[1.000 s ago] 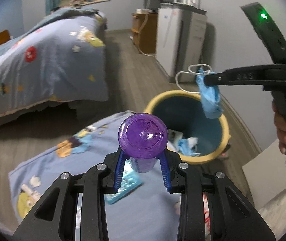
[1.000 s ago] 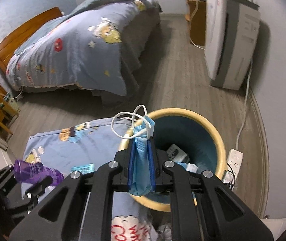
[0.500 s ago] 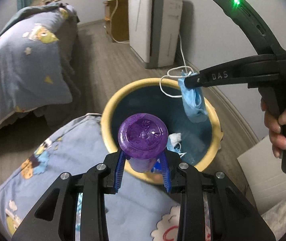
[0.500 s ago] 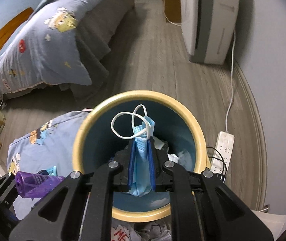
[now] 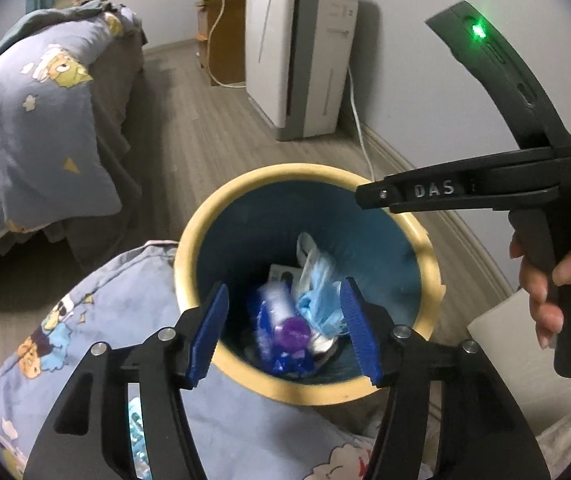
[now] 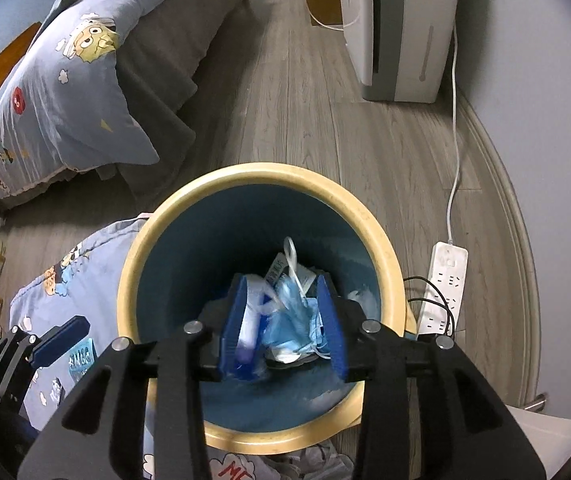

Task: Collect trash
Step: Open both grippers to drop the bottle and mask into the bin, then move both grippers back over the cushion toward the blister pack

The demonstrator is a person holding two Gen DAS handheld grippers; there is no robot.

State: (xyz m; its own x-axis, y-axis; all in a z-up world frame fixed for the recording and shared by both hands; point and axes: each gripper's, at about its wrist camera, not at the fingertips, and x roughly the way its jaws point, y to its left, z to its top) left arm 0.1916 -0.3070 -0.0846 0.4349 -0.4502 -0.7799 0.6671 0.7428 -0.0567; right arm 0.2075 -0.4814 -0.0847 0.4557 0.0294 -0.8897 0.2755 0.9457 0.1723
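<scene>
A round bin (image 5: 425,240) with a yellow rim and blue inside stands on the floor, also in the right wrist view (image 6: 381,240). My left gripper (image 5: 285,330) is open above it. A purple bottle (image 5: 291,334) lies blurred inside the bin among wrappers. My right gripper (image 6: 283,328) is open above the bin, and it shows from the side in the left wrist view (image 5: 365,196). A blue face mask (image 6: 297,320) lies blurred in the bin, and it shows in the left wrist view (image 5: 319,300).
A patterned blue pillow (image 5: 97,344) lies against the bin's left side. A bed (image 6: 85,80) stands at the left. A white appliance (image 6: 401,28) stands by the wall, with a power strip (image 6: 443,284) and cables right of the bin. White paper (image 5: 501,328) lies at the right.
Both grippers have opened over the bin. The purple bottle left the left gripper and the blue mask left the right gripper; both now lie inside the bin.
</scene>
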